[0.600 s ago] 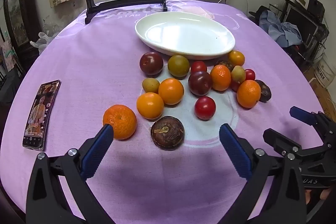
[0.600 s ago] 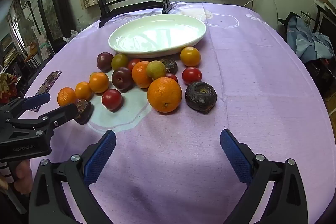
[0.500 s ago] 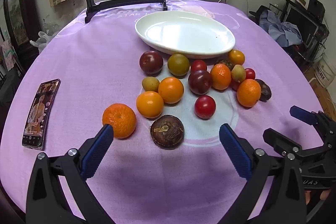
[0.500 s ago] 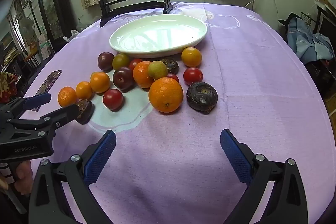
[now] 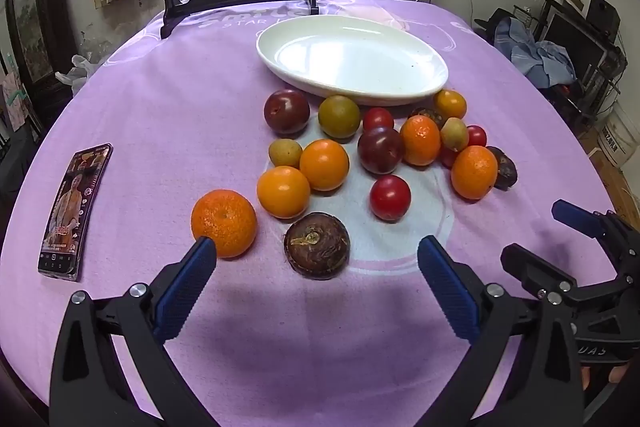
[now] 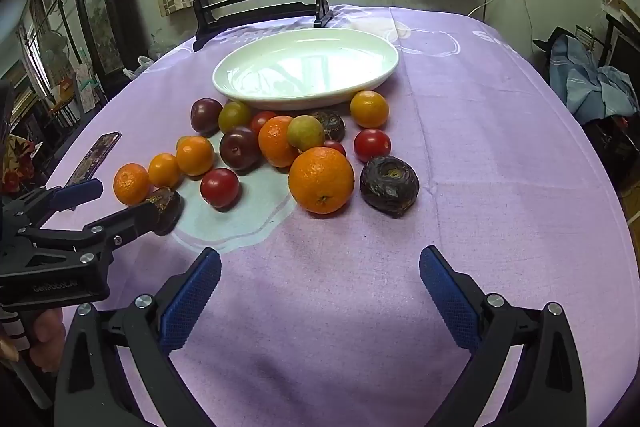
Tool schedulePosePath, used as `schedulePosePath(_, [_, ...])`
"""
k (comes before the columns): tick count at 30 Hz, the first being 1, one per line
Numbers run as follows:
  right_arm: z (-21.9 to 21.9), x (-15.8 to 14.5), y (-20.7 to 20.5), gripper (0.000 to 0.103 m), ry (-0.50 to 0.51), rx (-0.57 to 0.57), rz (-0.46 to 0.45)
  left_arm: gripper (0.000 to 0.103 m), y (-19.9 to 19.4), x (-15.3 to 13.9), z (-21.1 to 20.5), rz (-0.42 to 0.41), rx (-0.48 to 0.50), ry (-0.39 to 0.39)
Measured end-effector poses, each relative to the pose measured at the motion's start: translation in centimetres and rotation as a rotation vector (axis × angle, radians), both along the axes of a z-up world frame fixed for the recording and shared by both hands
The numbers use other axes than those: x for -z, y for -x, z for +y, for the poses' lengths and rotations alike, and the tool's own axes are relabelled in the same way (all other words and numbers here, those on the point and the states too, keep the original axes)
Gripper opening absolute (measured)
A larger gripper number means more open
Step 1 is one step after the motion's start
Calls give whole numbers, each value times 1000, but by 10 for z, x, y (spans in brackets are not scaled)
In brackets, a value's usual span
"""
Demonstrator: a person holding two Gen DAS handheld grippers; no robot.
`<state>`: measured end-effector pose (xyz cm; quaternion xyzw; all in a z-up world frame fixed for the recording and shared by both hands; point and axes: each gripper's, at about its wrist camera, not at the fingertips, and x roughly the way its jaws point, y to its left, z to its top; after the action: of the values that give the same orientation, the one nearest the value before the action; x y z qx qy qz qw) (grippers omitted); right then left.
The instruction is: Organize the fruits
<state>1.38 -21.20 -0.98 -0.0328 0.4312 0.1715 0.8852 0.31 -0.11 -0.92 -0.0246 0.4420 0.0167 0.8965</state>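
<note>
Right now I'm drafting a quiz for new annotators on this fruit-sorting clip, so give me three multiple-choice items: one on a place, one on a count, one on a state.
1. Where does the smartphone lie?
A. In the white oval dish
B. On the purple cloth, left of the fruit in the left wrist view
C. Among the tangerines

2. How many fruits lie in the white oval dish?
A. None
B. Two
C. Five

3. How do the jaws of the left gripper and right gripper stand?
A. Both shut on a fruit
B. Left shut, right open
C. Both open, nothing between the pads

Answers:
1 B: the phone lies flat on the cloth, apart from the fruit.
2 A: the dish's inside shows only bare glaze, and all fruit sits on the purple tablecloth.
3 C: each view shows the blue pads spread wide over cloth.
</note>
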Motion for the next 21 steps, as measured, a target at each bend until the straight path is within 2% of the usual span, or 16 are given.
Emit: schedulePosePath(21, [0,1,1,100,-1,1,3,99,3,2,1,10,-2,4])
